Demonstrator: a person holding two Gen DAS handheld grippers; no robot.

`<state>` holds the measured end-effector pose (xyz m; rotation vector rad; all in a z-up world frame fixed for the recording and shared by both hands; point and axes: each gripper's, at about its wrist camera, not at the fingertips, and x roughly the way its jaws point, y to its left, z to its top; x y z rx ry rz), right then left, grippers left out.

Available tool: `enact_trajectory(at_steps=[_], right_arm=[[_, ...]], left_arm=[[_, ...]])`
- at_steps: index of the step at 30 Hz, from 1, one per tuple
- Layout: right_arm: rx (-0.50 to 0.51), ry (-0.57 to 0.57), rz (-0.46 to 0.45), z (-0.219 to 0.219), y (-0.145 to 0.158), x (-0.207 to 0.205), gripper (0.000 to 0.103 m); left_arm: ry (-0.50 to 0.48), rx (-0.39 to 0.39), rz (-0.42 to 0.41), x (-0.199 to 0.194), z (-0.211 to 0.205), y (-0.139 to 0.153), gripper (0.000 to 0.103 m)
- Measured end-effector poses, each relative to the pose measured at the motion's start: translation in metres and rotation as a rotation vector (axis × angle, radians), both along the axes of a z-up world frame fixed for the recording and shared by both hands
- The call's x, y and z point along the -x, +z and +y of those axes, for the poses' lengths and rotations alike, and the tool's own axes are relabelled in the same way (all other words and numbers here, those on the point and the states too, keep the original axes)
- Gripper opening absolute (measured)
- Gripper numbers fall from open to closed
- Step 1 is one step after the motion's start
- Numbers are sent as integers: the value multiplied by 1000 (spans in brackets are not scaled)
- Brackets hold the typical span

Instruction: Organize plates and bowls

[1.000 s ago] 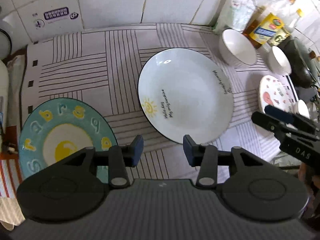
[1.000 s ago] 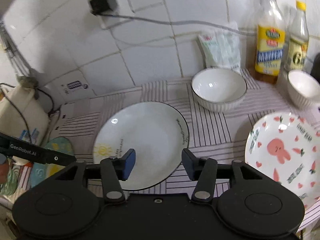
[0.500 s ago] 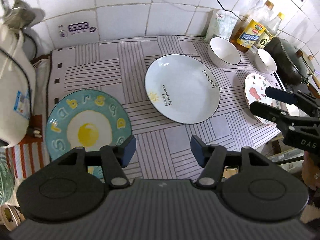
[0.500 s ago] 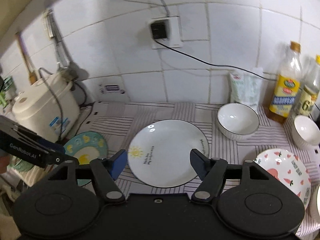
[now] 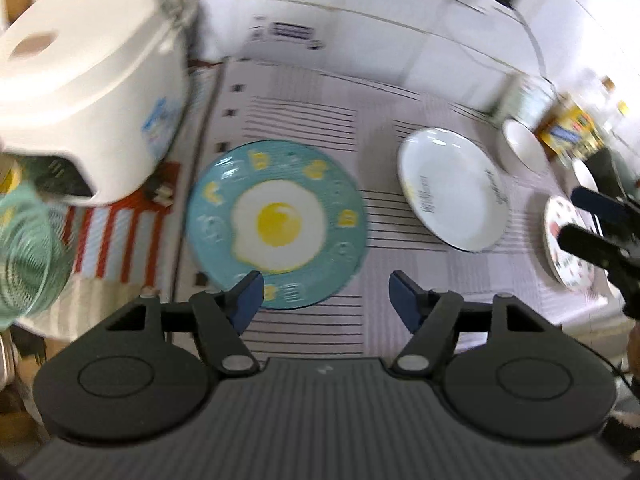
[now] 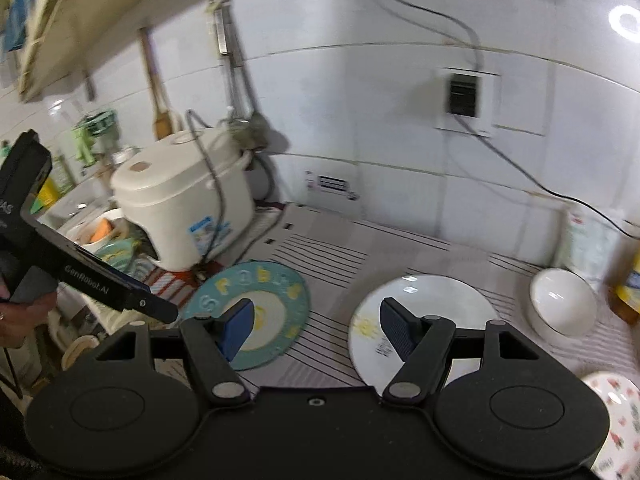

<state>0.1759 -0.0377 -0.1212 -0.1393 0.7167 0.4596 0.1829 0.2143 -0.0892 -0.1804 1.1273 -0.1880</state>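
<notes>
A teal plate with a fried-egg picture (image 5: 276, 222) (image 6: 260, 312) lies on the striped cloth. My left gripper (image 5: 326, 300) hovers over its near rim, jaws opening, nothing between them. To the right lie a white plate with a sun drawing (image 5: 452, 188) (image 6: 424, 320), a white bowl (image 5: 520, 152) (image 6: 562, 306), a smaller bowl (image 5: 584, 176) and a pink-patterned plate (image 5: 566, 244) (image 6: 616, 420). My right gripper (image 6: 316, 328) (image 5: 570, 216) is open and empty, held high between the teal and white plates.
A white rice cooker (image 5: 88, 100) (image 6: 180, 208) stands left of the teal plate, with a green ribbed glass (image 5: 24, 256) nearer. Oil bottles (image 5: 568, 132) and a dark pan (image 5: 608, 168) crowd the far right. A cable hangs from the wall socket (image 6: 464, 100).
My left gripper has swung left from the white plate to the teal one and its jaws have widened. My right gripper has risen and turned left, jaws wider.
</notes>
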Motion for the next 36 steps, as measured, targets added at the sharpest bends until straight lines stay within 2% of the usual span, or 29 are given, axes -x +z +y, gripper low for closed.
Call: enact_trajectory(at_steps=[5,10,13,16,19,20,23,27,30,31,33,35,36], right_arm=[[-45,102,-31,18,-18,-12,74],[-23,160,19,40,-44,-35,74],[-15,171,83,48,-67,-51,74],[-20,153,177,51,-92,-68,74],[-55,83,263,46,-117,-81,74],[-25,52,278,46,-125,-83,74],[9,73,268,51,-142,-82,74],[-66,13,278,46,-162,-86,73],[-113,-28,288,45,-172,-93,62],[-135,-26,295,43,-174,-96,54],[-164,-25,316,41,-179,-102,48],[-169,-44,330,38,-184,-108,30],[-168,-55,337,37,-185,-111,25]], left_arm=[[115,26,13,2,34,-18,71],[213,97,70,-2,60,-47,71],[264,114,114,-6,68,-68,71],[304,115,169,-8,67,-83,71],[323,129,192,-13,65,-93,71],[336,127,197,-16,65,-97,71],[365,109,178,-25,64,-109,71],[384,70,172,-42,66,-127,70],[385,49,165,-52,67,-136,67],[382,45,162,-54,67,-138,63],[377,44,159,-60,68,-141,55],[367,42,159,-65,68,-144,31],[361,31,154,-66,68,-144,26]])
